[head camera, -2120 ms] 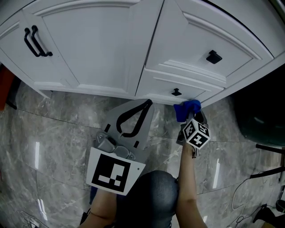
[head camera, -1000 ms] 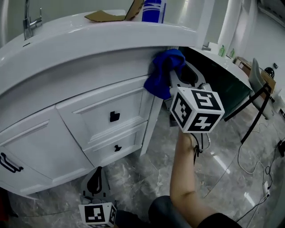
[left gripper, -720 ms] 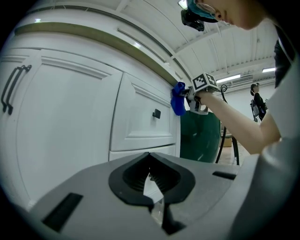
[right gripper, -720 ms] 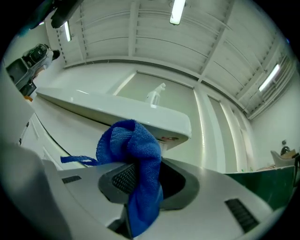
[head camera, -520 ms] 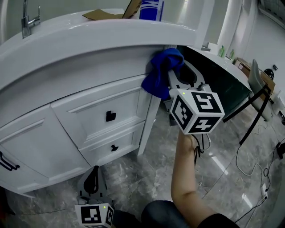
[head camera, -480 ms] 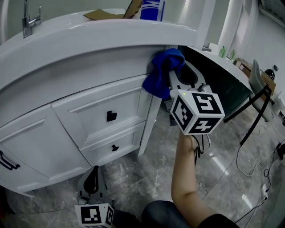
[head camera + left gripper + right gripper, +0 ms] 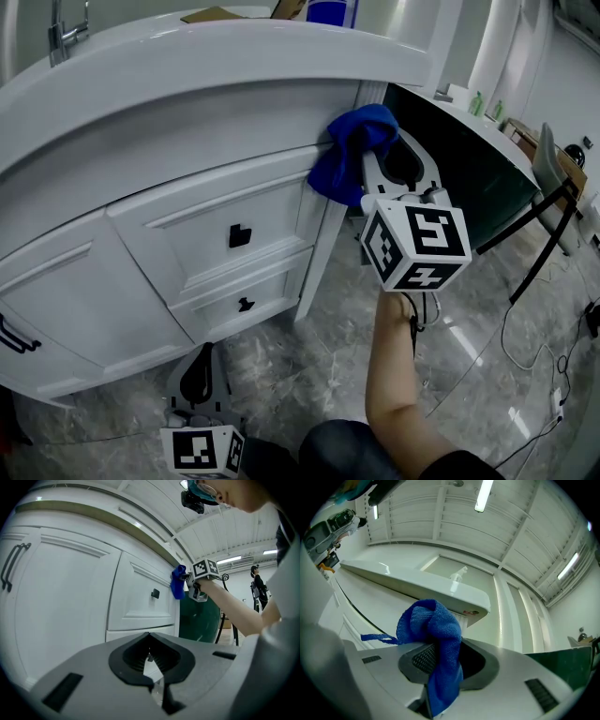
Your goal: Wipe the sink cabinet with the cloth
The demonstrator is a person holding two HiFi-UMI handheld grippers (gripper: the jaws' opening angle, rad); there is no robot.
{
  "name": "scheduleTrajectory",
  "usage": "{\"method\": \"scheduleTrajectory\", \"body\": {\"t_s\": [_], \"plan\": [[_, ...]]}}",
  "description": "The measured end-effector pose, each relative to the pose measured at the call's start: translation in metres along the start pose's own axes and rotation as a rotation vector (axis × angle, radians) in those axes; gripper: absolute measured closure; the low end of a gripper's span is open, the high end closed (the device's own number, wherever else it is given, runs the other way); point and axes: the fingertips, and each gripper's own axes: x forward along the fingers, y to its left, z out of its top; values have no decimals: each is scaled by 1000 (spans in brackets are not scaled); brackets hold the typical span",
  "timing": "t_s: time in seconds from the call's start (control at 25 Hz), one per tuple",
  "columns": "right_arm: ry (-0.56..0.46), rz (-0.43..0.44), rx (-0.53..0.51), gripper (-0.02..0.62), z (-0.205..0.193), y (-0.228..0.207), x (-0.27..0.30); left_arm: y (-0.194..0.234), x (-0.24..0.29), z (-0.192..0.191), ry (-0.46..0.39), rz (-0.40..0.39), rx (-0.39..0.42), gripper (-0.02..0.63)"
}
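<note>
- Two tongs on my feed: the right tongs (image 7: 371,142) are clamped on the blue cloth (image 7: 349,157), while the left tongs (image 7: 199,377) hang low by the floor, jaws together and empty.
- I see the cloth bunched against the upper right corner of the white sink cabinet (image 7: 141,178), just under the overhanging rim of the worktop (image 7: 216,56) and above the top drawer.
- Both drawers carry a black knob (image 7: 240,235), and a black handle (image 7: 15,334) shows at far left.
- A faucet (image 7: 66,26) and a piece of cardboard (image 7: 212,14) sit on the worktop.
- Glossy grey marble floor (image 7: 300,366); a dark green panel (image 7: 469,164) stands right of the cabinet; tube lights (image 7: 483,496) run overhead.
</note>
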Motion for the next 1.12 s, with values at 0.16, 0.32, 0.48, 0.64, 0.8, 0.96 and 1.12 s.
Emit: {"method": "scheduleTrajectory", "body": {"t_s": [0.16, 0.32, 0.48, 0.64, 0.8, 0.96, 1.12], "plan": [[10, 9, -5, 480, -7, 2, -2, 5, 2, -5, 11, 6, -5, 606], [10, 12, 4, 480, -14, 3, -5, 9, 3, -7, 15, 10, -9, 606], [16, 12, 14, 480, -22, 5, -8, 12, 5, -11, 23, 10, -11, 606], [35, 17, 17, 480, -36, 8, -13, 16, 3, -13, 31, 18, -10, 606], [47, 4, 47, 480, -55, 12, -20, 18, 0, -12, 27, 26, -9, 606], [42, -23, 64, 480, -65, 13, -23, 15, -2, -9, 22, 18, -6, 606], [63, -17, 46, 480, -69, 14, -24, 16, -6, -8, 25, 18, -1, 606]]}}
